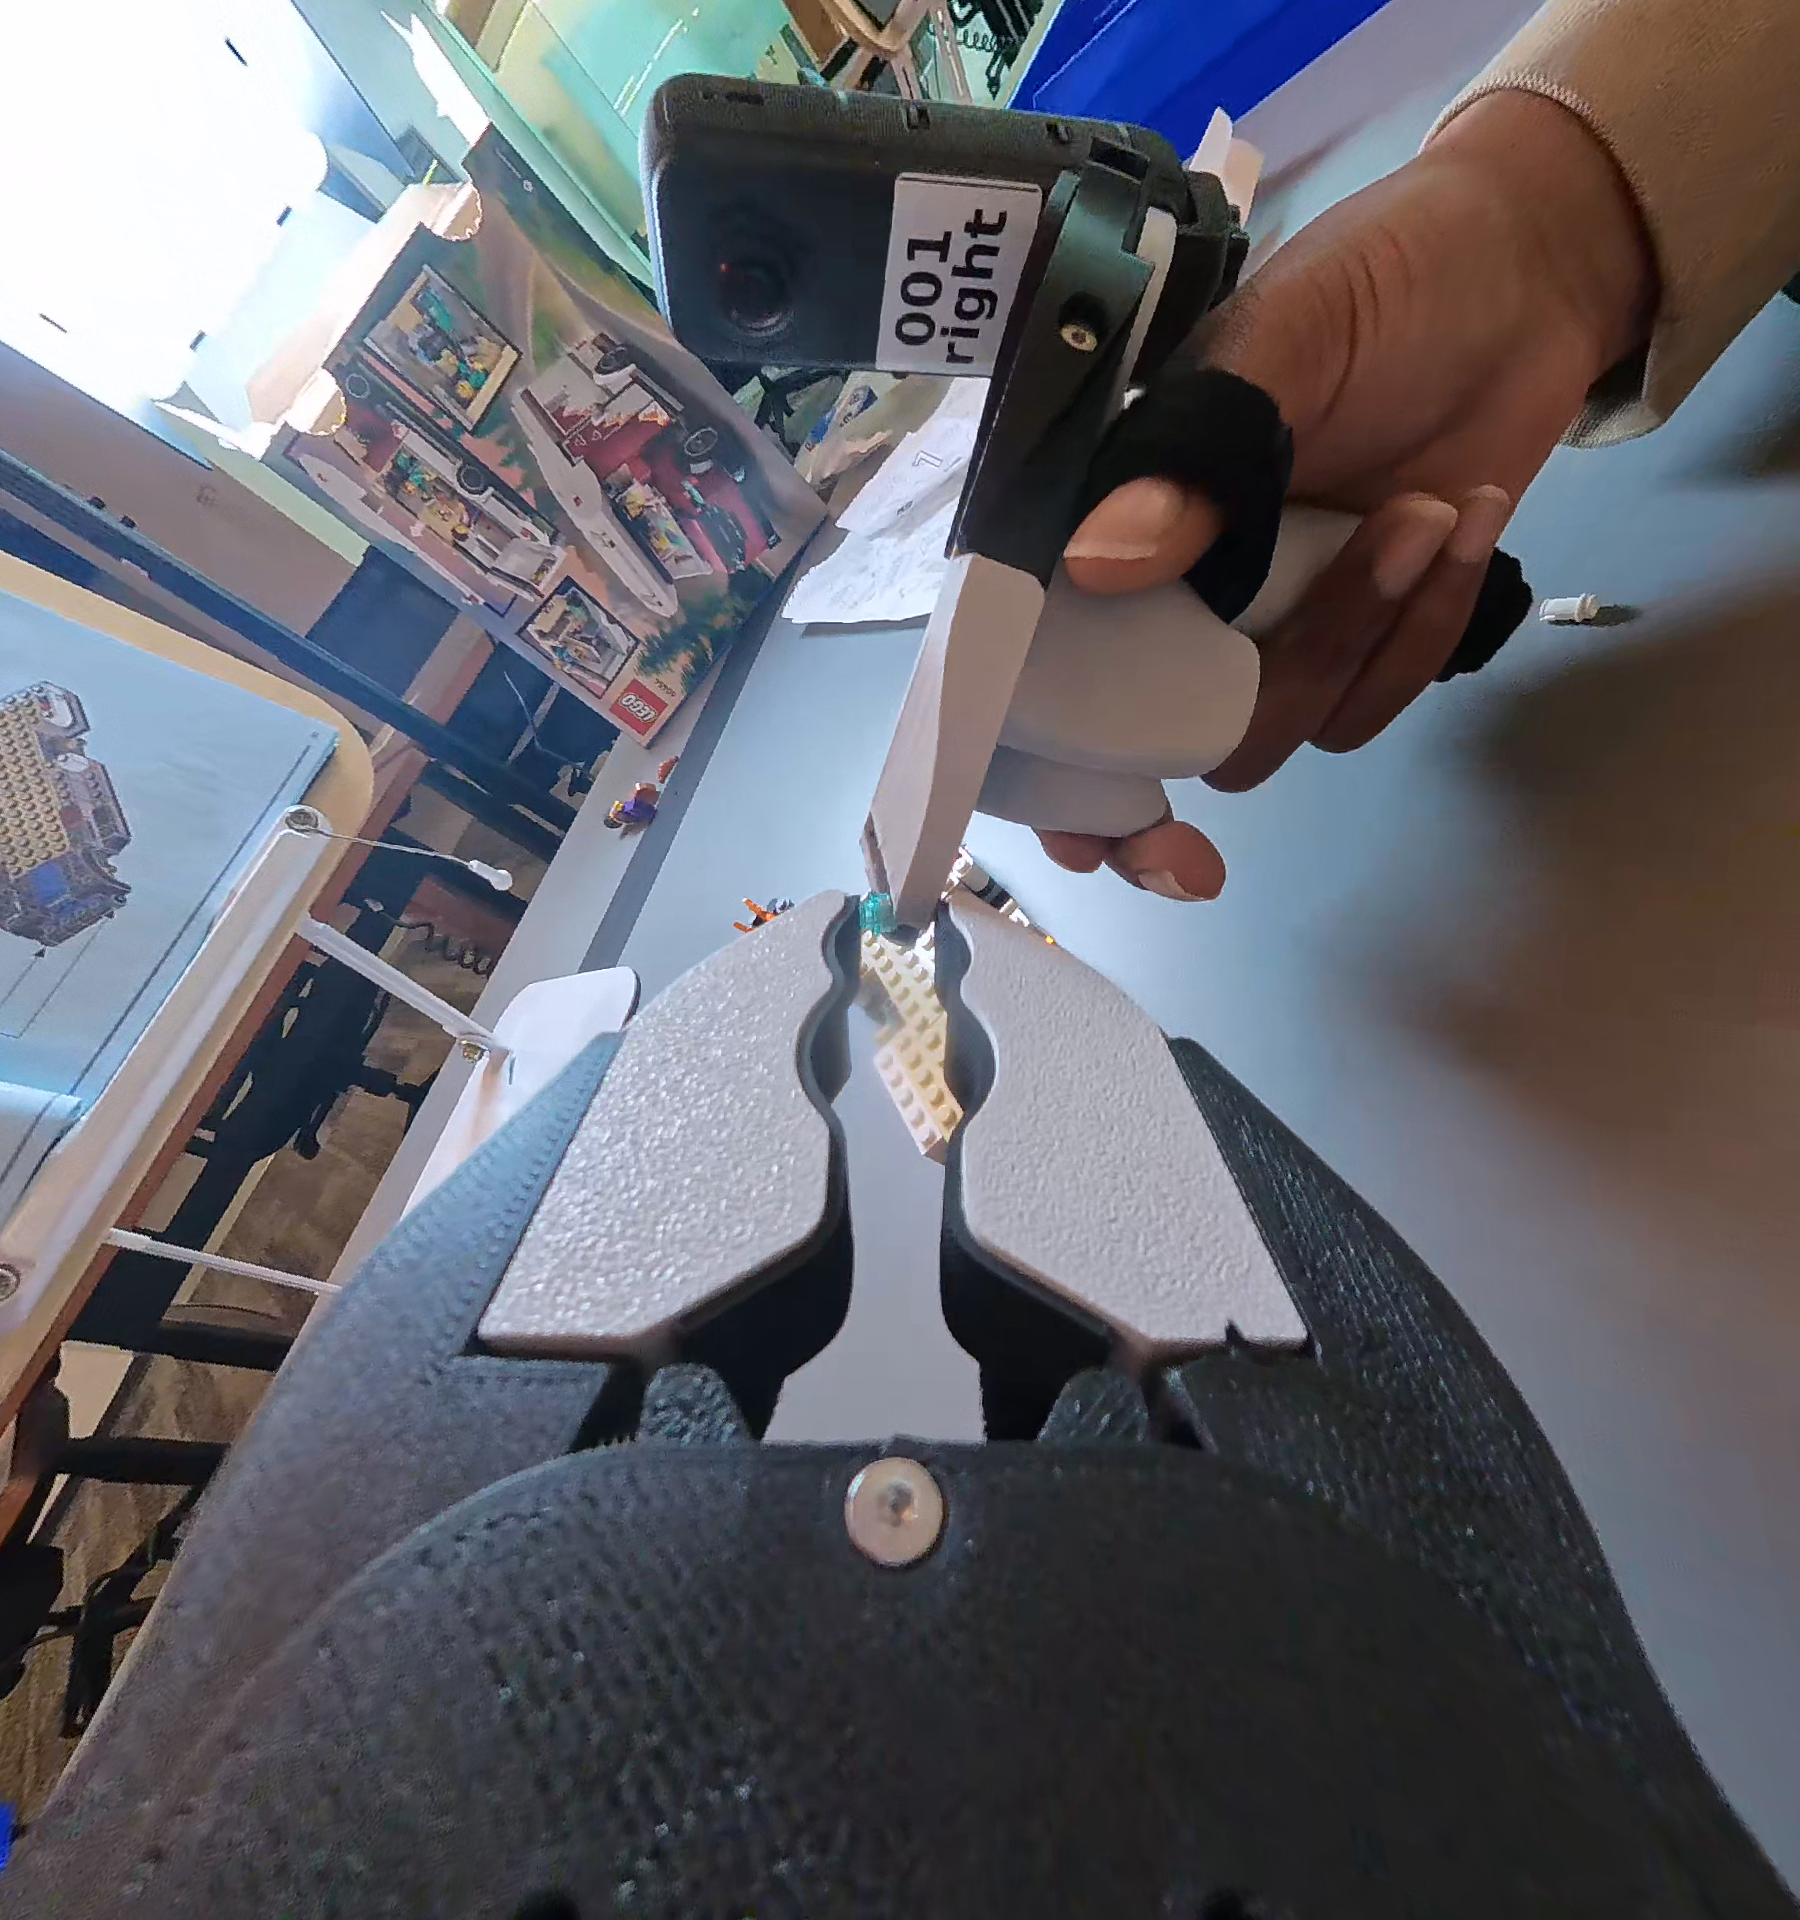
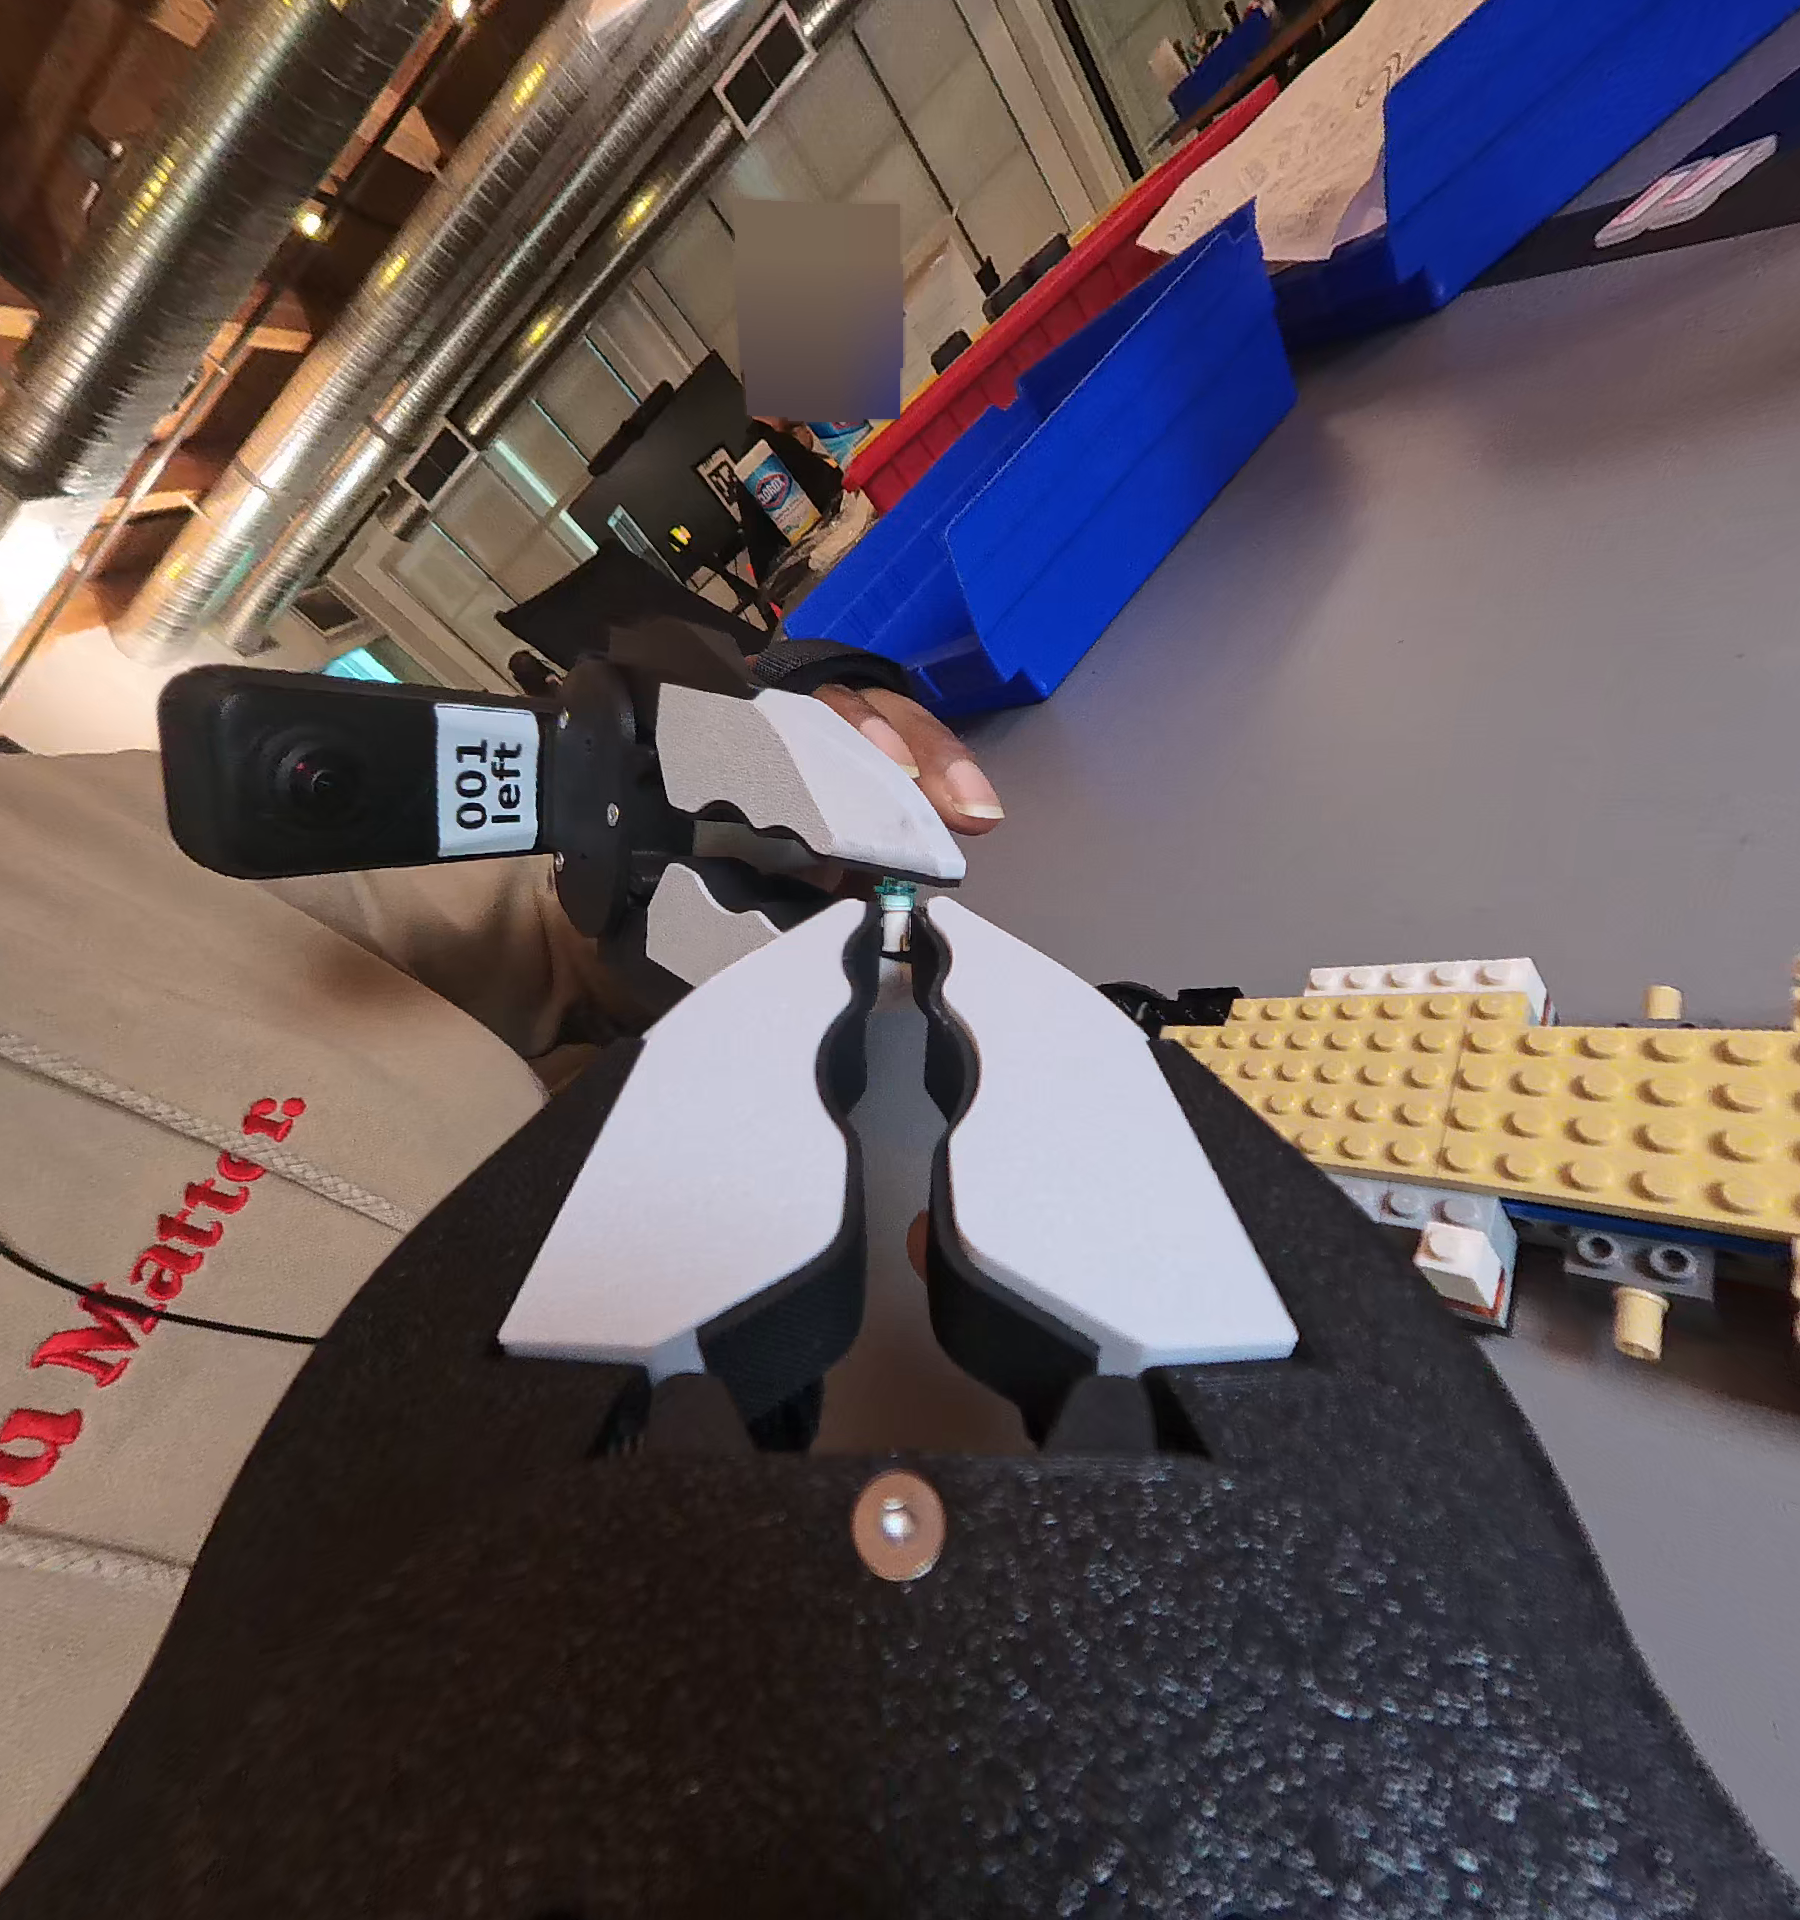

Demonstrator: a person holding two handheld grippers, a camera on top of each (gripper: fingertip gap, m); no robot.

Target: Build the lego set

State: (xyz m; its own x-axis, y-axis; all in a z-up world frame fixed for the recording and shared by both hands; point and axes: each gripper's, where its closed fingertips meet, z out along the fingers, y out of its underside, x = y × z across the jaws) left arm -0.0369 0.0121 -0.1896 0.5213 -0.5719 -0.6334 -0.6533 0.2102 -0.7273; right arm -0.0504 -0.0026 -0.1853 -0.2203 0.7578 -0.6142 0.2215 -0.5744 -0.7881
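Observation:
My left gripper (image 1: pixel 894 910) is shut on a white studded plate (image 1: pixel 917 1049), which lies tilted between its pads above the grey table (image 1: pixel 1291 1039). A small clear teal piece (image 1: pixel 878 912) sits at the plate's far end. My right gripper (image 1: pixel 904 916) comes down from above onto that end. In the right wrist view my right gripper (image 2: pixel 896 910) is shut on a small white piece with the teal piece on top (image 2: pixel 894 925). The left gripper's upper finger (image 2: pixel 834 800) lies just above the teal piece. A hand holds each gripper.
A large tan studded build (image 2: pixel 1498 1101) lies on the table to the right. Blue bins (image 2: pixel 1083 499) and a red bin (image 2: pixel 979 416) stand behind it. A toy box (image 1: pixel 563 499), paper sheets (image 1: pixel 896 520), small figures (image 1: pixel 634 805) and a white peg (image 1: pixel 1571 608) lie farther off. Less than 4 cm separates the two grippers' tips.

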